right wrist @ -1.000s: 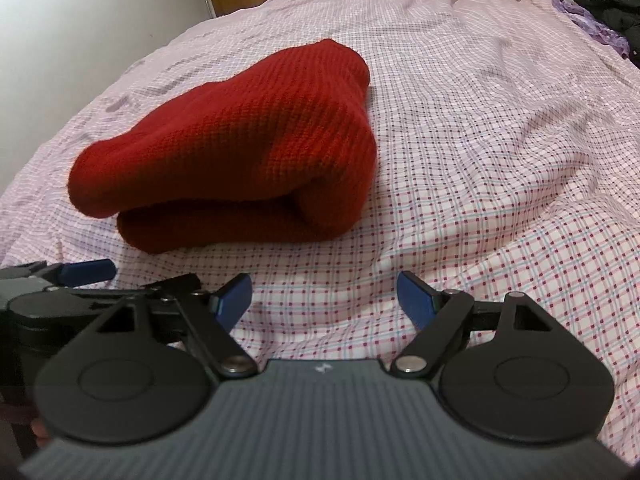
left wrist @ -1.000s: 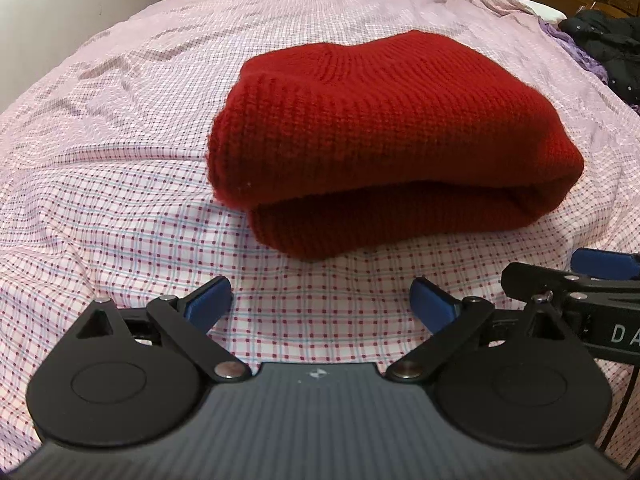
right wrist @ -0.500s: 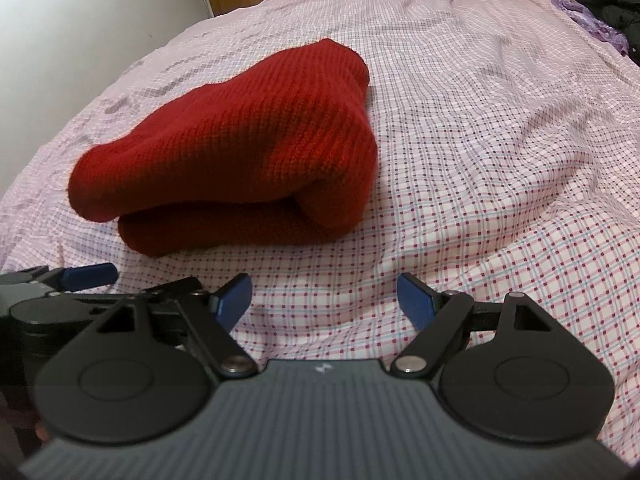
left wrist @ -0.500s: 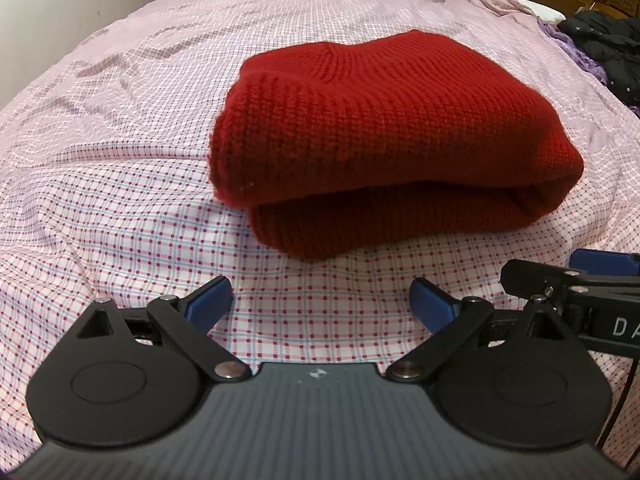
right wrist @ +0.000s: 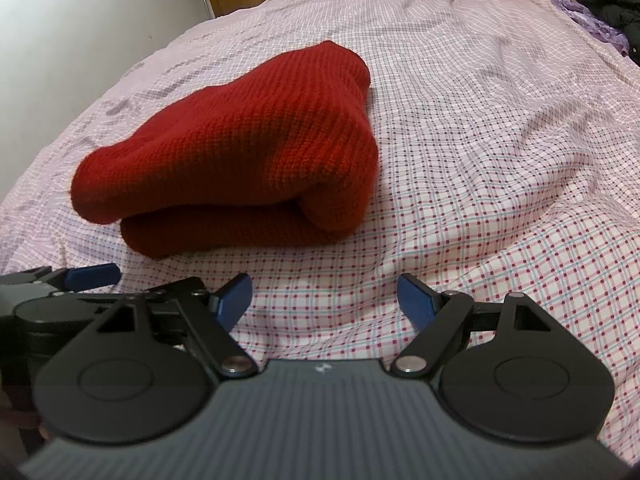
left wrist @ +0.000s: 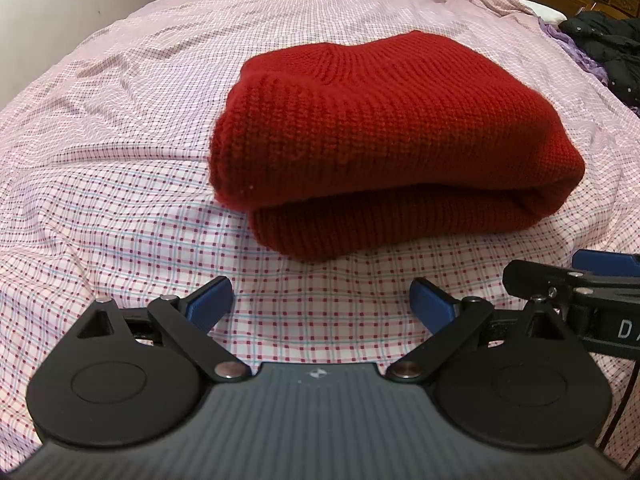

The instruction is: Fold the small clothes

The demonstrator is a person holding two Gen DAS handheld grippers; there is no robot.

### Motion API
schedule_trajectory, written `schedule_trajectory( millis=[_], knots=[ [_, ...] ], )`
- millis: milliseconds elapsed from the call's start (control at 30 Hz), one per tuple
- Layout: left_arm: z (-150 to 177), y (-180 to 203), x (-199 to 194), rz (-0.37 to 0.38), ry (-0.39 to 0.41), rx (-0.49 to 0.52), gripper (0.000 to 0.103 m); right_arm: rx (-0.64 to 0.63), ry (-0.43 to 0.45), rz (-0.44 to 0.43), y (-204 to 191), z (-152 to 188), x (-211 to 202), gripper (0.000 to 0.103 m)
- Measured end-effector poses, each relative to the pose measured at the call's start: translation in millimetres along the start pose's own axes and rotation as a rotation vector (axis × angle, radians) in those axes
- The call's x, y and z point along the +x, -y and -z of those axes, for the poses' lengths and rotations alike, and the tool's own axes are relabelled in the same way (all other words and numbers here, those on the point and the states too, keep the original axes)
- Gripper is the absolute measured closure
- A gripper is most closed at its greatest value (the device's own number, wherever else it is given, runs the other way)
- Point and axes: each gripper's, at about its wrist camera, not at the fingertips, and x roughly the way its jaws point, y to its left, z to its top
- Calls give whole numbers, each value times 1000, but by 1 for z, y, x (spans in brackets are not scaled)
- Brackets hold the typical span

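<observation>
Left claw [left wrist: 320,300] agape, right claw [right wrist: 324,300] agape, folded red knit [left wrist: 380,140] ahead, dark clothes [left wrist: 608,52] aside

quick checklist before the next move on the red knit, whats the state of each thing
1. Left gripper open, nothing between the jaws: ok.
2. Right gripper open, nothing between the jaws: ok.
3. Red knit garment folded over, upper layer on lower: ok.
4. Layers aligned: not ok, the upper edge overhangs at the left.
5. Garment clear of both grippers, lying on the checked sheet: ok.
6. Far side of the fold: cannot tell.
</observation>
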Motion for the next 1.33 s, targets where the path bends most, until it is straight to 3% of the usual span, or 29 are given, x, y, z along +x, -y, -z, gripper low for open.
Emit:
schedule_trajectory(
  millis=[1333],
  knots=[
    [1, 0, -1, 7, -5, -4, 4, -3, 14, 0, -1, 1, -2, 22]
  ],
)
